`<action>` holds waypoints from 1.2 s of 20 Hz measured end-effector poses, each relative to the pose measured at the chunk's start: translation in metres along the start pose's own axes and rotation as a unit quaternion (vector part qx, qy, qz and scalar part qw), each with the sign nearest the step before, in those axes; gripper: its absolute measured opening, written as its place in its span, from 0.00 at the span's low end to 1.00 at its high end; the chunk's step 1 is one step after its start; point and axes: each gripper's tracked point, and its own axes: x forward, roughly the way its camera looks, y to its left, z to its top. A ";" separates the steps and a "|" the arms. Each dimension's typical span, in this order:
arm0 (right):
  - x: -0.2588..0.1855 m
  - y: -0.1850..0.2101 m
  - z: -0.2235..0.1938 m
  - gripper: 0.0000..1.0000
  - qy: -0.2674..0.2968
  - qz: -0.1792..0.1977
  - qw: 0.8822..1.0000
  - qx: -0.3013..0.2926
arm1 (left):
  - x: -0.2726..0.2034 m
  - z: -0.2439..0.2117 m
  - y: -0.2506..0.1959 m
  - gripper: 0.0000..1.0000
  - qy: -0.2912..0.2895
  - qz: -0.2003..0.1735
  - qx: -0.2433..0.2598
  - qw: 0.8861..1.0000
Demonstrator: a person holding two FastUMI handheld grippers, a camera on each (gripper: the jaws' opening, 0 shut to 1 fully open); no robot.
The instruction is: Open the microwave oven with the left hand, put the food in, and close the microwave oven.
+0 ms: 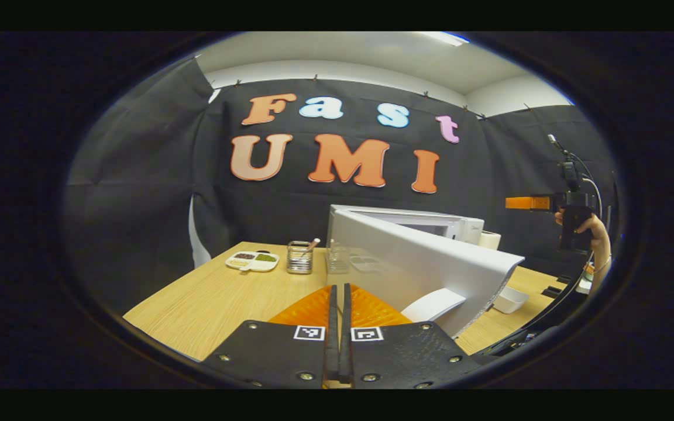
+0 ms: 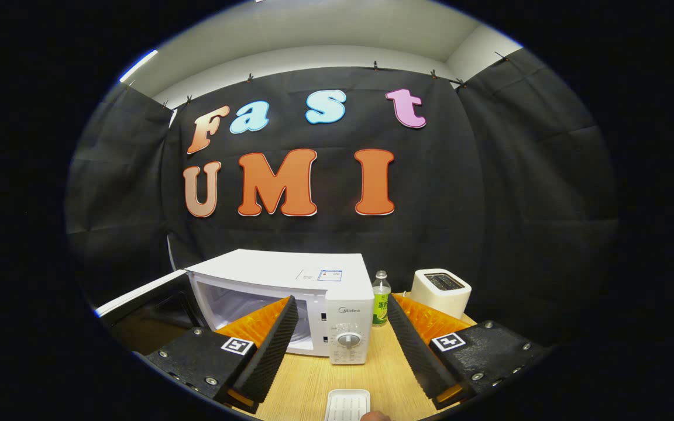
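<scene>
One step is showing done: microwave door [image 1: 425, 266] is standing open; you are holding left gripper [image 1: 340, 304] pinched together, right gripper [image 2: 341, 330] spread (food tray [image 2: 347, 404] still waiting outside).

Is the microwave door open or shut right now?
Open. The microwave door is swung wide off the microwave, and the right gripper view looks straight into its bare cavity.
</scene>
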 end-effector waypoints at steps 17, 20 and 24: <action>-0.031 -0.105 0.021 0.95 -0.006 -0.056 0.998 -0.013 | 0.072 -0.008 -0.125 0.00 0.028 -0.100 -0.028 0.994; -0.033 -0.121 0.024 0.95 -0.004 -0.063 0.998 -0.012 | 0.089 -0.009 -0.142 0.01 0.032 -0.109 -0.023 0.993; -0.034 -0.134 0.029 0.95 -0.006 -0.068 0.998 -0.010 | 0.117 -0.006 -0.166 0.01 0.030 -0.115 -0.009 0.993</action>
